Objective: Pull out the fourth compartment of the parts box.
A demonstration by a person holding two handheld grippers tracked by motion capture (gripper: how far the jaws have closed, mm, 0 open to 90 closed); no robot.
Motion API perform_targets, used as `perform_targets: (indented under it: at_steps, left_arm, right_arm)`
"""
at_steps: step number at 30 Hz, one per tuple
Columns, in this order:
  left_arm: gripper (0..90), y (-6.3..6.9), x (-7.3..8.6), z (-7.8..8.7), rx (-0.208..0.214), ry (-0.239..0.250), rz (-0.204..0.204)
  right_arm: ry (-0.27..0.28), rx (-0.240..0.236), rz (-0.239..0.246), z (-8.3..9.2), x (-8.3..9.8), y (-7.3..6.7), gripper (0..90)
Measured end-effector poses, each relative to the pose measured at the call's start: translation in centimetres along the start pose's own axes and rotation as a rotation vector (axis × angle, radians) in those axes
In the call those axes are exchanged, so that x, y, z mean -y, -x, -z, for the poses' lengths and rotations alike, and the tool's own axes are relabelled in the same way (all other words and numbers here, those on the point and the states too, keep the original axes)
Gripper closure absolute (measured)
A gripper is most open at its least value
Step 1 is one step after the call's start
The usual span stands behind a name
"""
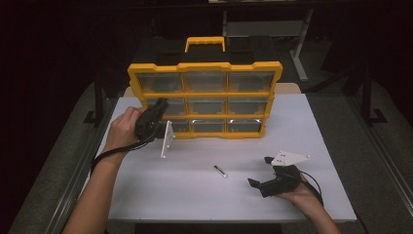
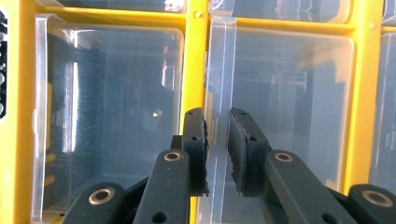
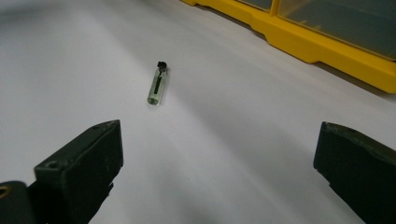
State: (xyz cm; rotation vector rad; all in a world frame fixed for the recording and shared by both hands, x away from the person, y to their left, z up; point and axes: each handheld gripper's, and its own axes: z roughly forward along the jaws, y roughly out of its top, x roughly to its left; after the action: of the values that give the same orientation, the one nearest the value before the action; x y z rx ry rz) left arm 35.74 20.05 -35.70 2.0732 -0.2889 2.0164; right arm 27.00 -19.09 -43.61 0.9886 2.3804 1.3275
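A yellow organizer [image 1: 204,66] with clear drawers stands upright at the back of the white table [image 1: 311,126]. My left gripper [image 1: 159,106] is up against its left column. In the left gripper view the two black jaws [image 2: 217,122] are shut on the raised clear lip [image 2: 219,70] of a drawer, beside a yellow divider [image 2: 194,60]. My right gripper [image 1: 258,170] rests low on the table at the front right, open and with nothing in it. A small clear tube with a black tip [image 1: 220,170] lies ahead of its wide-spread jaws [image 3: 217,154], the tube [image 3: 157,84] untouched.
The organizer's yellow base [image 3: 322,44] runs along the far right in the right gripper view. The tube lies on the white tabletop between both hands. Dark floor and metal frame legs [image 1: 299,53] surround the table.
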Motion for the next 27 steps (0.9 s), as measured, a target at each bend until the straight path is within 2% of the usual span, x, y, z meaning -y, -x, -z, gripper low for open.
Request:
perform_targets:
  at_steps: [18,27]
  left_arm:
    - [79.7,-0.15,-0.24,0.21,0.009,-0.018,-0.026]
    - [79.9,-0.28,-0.46,0.69,0.006,-0.013,-0.019]
  right_arm:
    - [0.000,0.001,-0.001,0.02,0.00,0.02,1.0]
    - [-0.001,0.003,-0.002,0.00,0.00,0.01,0.9]
